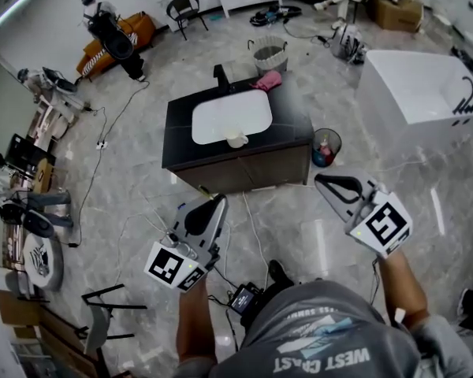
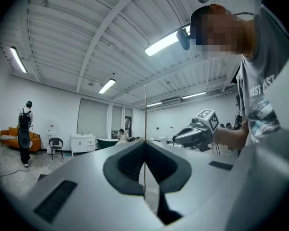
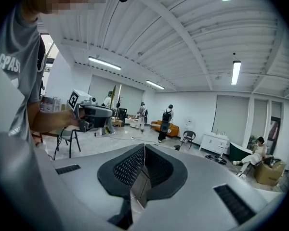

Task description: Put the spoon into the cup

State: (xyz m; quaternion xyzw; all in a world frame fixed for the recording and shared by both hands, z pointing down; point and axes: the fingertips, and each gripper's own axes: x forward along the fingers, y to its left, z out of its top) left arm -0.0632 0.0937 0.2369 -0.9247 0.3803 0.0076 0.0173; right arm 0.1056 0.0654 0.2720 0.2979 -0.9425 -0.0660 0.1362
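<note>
Left gripper (image 1: 218, 198) is pinched closed on nothing. Cup (image 1: 236, 139) sits far off on the dark desk (image 1: 292, 124). The spoon's too small to spot, maybe beside it. Right gripper (image 1: 318, 179) is closed and empty too, so I'd step closer and open one wide before reaching.

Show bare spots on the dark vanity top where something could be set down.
Bare: the strip of counter left of the white basin, and the strip right of it, up to the pink cloth. Crowded: back edge, with faucet and cloth; the cup sits at the basin's front rim.
</note>
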